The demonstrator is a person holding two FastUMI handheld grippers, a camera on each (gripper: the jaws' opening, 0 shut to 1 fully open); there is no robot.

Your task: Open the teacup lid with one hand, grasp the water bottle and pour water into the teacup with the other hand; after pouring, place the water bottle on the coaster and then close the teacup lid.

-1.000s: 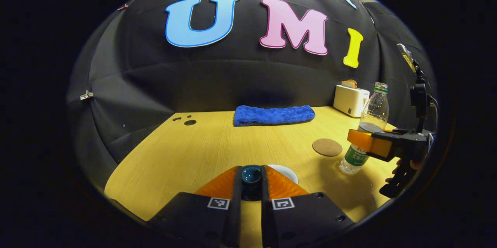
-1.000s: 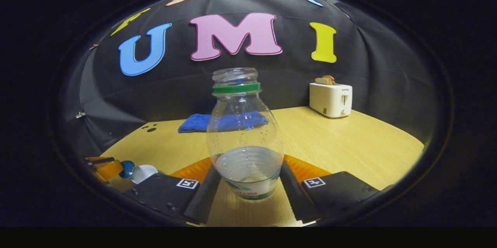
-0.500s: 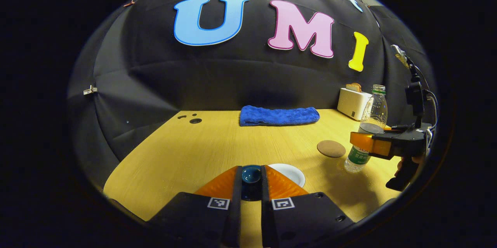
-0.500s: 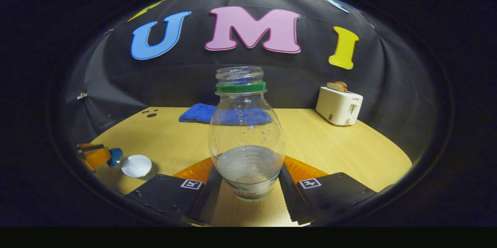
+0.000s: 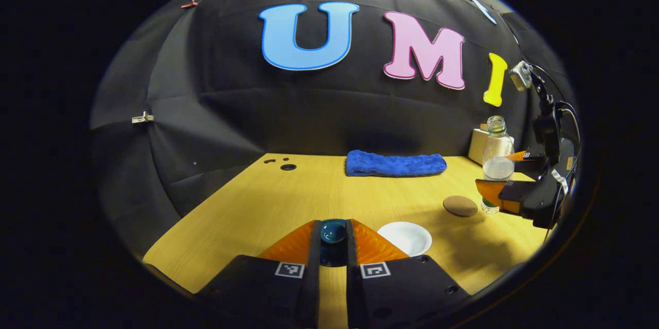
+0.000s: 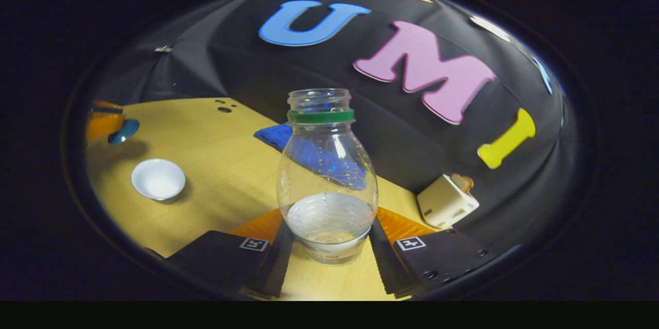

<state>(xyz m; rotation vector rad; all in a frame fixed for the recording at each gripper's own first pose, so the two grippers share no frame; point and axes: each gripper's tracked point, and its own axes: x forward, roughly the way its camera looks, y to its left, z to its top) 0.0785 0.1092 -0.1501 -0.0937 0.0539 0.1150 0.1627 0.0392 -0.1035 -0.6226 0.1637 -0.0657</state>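
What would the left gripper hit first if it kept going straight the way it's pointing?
Holding the teacup lid, the left gripper points over bare table toward the blue towel. Probably the towel first, though depth is unclear; the teacup sits right of that line.

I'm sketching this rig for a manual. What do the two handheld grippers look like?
Each gripper, left gripper and right gripper, has two flat black blocks at its base, each carrying a small square black-and-white marker. Seen from the left gripper view, the right gripper has a black body, a black upright post topped by a small silver camera, and black cables looping beside it.
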